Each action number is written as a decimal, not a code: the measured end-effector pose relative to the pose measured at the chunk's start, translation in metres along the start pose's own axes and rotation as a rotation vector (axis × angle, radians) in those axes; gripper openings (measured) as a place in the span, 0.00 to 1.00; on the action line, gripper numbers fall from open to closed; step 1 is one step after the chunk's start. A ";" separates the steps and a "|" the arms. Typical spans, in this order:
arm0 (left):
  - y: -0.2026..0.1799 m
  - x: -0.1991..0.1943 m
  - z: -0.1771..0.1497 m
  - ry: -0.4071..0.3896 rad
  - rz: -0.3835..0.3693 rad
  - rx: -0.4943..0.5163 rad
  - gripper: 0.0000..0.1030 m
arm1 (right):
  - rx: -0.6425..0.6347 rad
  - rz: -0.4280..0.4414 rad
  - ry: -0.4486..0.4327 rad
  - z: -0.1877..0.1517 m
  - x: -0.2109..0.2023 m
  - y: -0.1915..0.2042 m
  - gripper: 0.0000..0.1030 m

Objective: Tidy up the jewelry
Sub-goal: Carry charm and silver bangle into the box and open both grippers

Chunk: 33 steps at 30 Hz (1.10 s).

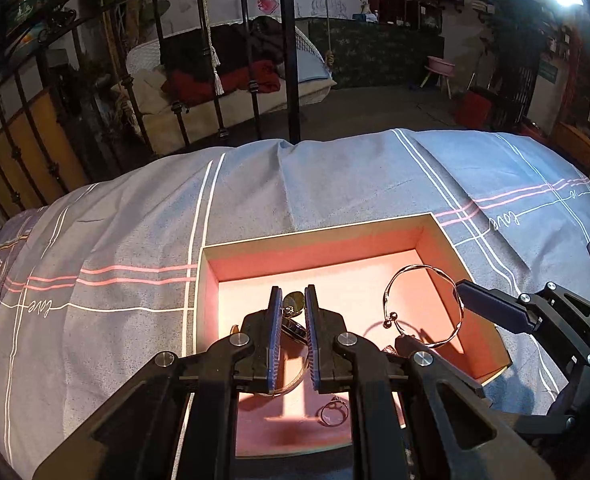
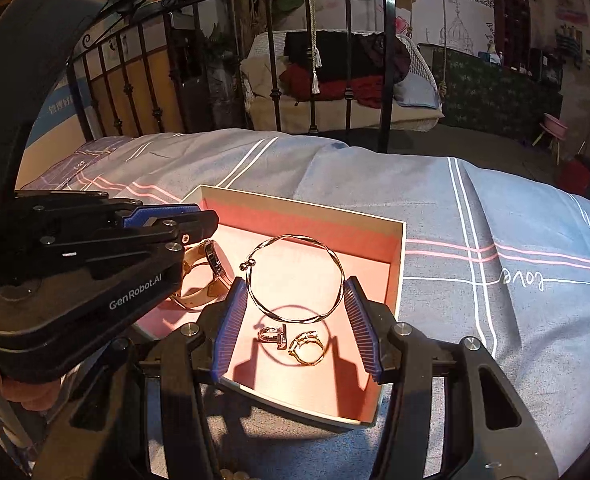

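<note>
a: left gripper (image 1: 291, 312), fingers nearly clenched. a watch (image 2: 215, 268) with a pale strap sits right at the fingers; i read it as pinched between them, low over the box floor.

b: and the right gripper (image 2: 295, 320)?

a: fingers half spread, holding the silver bangle (image 2: 295, 278) across its width, one pad on each side. the bangle hangs just above the box (image 2: 401, 256), over its near half, probably so it can be lowered flat.

b: what's already inside?

a: starting at the near wall of the box: a gold ring (image 2: 307, 348), and just beside it a small silver ring (image 2: 273, 334), both lying on the pink floor under the bangle. the watch is toward the left wall. the far half of the floor is bare.

b: box itself?

a: open and shallow, resting on a grey striped bedspread (image 2: 495, 320), not a bench. beyond the box, only bedding, then the iron bed frame (image 2: 347, 60).

b: judgement?

a: sorting looks well along; soft bedding may tilt the box if either gripper presses down.
</note>
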<state>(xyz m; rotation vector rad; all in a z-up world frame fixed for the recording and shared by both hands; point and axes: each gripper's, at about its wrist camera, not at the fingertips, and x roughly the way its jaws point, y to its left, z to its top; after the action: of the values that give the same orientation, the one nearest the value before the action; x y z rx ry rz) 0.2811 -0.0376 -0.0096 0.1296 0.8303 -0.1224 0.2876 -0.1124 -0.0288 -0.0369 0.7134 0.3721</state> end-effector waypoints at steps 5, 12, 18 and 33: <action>-0.001 0.007 -0.001 0.011 0.003 0.004 0.11 | 0.006 0.013 0.012 -0.003 0.008 -0.001 0.49; 0.002 0.014 -0.002 0.026 0.003 -0.001 0.11 | 0.001 0.024 0.021 -0.004 0.011 0.002 0.49; 0.000 0.016 -0.004 0.030 0.002 0.003 0.11 | -0.001 0.033 0.029 -0.005 0.014 0.003 0.49; 0.001 0.019 -0.005 0.041 0.022 0.004 0.11 | 0.012 0.052 0.042 -0.006 0.017 0.002 0.50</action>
<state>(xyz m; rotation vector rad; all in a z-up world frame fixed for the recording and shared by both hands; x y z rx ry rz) 0.2898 -0.0373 -0.0271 0.1452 0.8691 -0.1011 0.2948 -0.1062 -0.0441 -0.0149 0.7589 0.4182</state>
